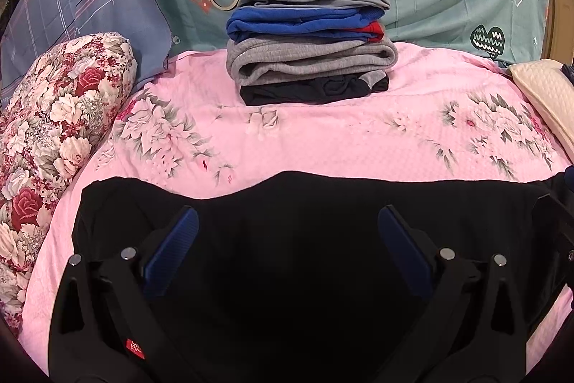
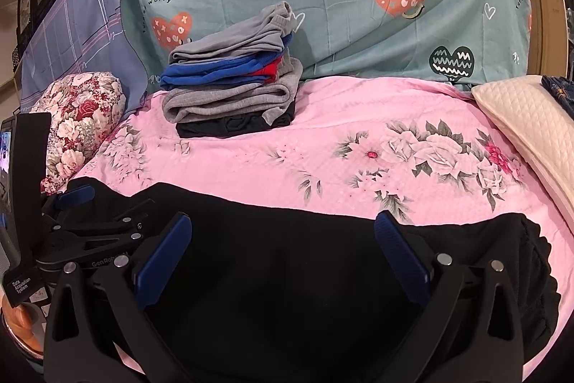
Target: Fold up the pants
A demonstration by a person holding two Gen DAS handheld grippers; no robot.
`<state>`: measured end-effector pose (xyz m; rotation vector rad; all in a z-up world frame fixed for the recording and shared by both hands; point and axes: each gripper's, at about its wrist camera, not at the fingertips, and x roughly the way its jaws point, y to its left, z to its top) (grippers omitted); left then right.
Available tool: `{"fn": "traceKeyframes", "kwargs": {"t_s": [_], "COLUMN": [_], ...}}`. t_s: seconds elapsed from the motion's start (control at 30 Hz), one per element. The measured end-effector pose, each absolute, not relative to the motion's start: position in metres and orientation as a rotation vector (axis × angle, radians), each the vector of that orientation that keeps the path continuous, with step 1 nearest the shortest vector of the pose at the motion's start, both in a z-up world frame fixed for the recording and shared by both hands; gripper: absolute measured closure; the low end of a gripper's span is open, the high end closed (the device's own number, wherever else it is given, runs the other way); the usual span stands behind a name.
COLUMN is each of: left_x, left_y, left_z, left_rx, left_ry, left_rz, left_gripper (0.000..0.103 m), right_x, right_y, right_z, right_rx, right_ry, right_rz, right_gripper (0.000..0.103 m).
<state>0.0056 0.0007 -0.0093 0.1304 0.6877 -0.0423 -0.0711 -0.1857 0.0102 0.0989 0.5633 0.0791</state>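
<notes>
The black pants (image 2: 287,268) were laid across the near edge of the pink bed cover (image 2: 358,146), apparently partly folded. Both the left gripper (image 1: 287,239) and right gripper (image 2: 283,246) were held above them with jaws spread, nothing pinched. Behind, a stack of folded clothes (image 1: 312,34) was seen.

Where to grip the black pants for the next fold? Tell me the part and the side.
Grip the black pants at the far edge, probably one gripper near each end. Both open grippers, left and right, already face it from the near side; the cloth lies flat, so slide a finger beneath.
</notes>
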Motion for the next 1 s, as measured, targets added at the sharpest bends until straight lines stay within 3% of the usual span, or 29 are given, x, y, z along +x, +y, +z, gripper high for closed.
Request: {"fn": "traceKeyframes", "kwargs": {"t_s": [1.0], "left_x": [0.0069], "left_y": [0.0012], "left_z": [-0.0141], "left_rx": [0.131], "left_ry": [0.696], "left_rz": [-0.041], "left_gripper": [0.002], "right_x": [-0.0694], "right_y": [-0.1826], "right_z": [0.0083], "right_rx": [0.099], "right_ry": [0.579], "right_rz": [0.100], "right_gripper": [0.001]}}
